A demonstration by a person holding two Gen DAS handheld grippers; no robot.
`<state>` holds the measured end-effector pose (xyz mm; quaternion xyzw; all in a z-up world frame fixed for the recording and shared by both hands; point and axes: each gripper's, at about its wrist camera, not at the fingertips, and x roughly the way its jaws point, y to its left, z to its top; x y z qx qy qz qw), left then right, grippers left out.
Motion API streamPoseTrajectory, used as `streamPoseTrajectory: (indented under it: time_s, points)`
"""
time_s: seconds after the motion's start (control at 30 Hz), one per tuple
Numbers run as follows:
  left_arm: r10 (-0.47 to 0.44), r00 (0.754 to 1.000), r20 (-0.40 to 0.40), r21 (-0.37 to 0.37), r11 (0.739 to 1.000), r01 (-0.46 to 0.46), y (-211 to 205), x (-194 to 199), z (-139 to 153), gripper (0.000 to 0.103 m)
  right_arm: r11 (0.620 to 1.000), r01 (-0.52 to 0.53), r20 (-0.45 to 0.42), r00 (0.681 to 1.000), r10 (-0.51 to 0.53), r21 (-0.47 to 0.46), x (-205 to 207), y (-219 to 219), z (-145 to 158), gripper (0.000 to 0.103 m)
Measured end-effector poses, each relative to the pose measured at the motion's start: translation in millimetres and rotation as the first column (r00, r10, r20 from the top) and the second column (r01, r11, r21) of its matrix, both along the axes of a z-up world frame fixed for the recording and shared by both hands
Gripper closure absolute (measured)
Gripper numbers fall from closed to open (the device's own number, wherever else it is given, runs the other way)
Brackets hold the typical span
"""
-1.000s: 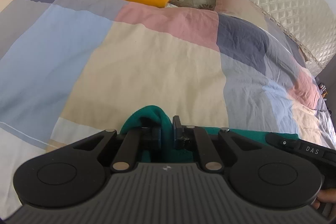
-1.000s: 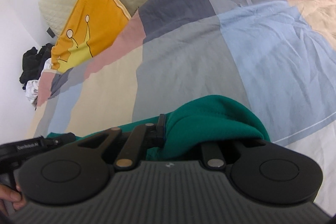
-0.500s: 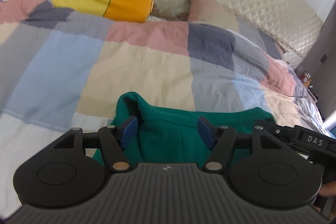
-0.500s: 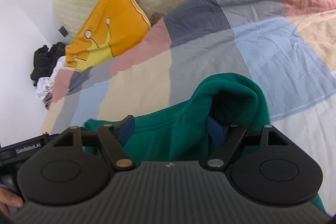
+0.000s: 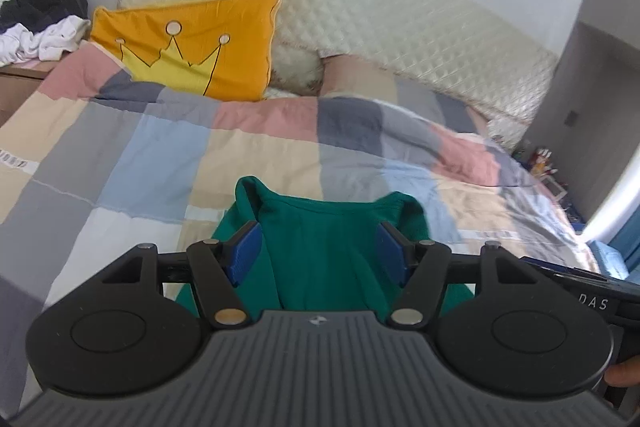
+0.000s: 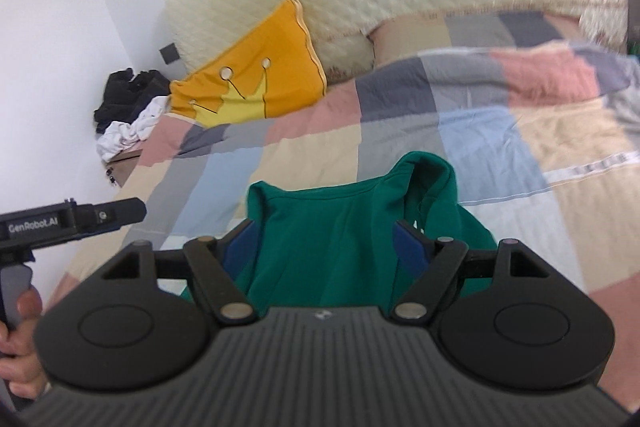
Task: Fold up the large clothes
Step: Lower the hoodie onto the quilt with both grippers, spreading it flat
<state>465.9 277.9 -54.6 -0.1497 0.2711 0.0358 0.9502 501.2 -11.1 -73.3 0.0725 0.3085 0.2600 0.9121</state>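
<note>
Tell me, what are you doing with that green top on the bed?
A person is folding a green top on a bed with a patchwork blanket, using a hand-held tool in each hand. Right now the left tool and the right tool are both open and hold nothing. The top lies bunched on the blanket in front of them. An orange crown pillow leans at the headboard.

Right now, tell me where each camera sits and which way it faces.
Left wrist: on the left tool, facing up the bed at the green top, crown pillow and headboard; a fingertip shows.
Right wrist: on the right tool, facing the same way; the left hand shows.
Shared: top, pillow, quilt, headboard.
</note>
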Motion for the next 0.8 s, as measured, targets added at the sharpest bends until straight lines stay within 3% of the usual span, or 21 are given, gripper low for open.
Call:
streamPoseTrajectory:
  time_s: [0.23,0.43,0.67,0.8]
  points:
    - [-0.011,0.998,0.059,0.057,0.998,0.007,-38,-110,30,0.034,1.000,-0.019,0.086,0.996,0.020,-0.020,-91,-18,30,0.026]
    - [-0.028,0.995,0.094,0.074,0.997,0.021,-67,-192,36,0.034,0.999,-0.029,0.124,0.992,0.032,-0.025,-156,-29,31,0.027]
    - [-0.060,0.995,0.076,0.125,0.991,0.050,-104,-254,9,0.034,1.000,-0.023,0.154,0.988,0.026,-0.021,-209,-46,5,0.027]
    - [-0.071,0.997,0.028,0.111,0.992,0.067,-113,-269,-21,0.034,1.000,-0.006,0.163,0.987,0.008,-0.013,-229,-56,-19,0.027]
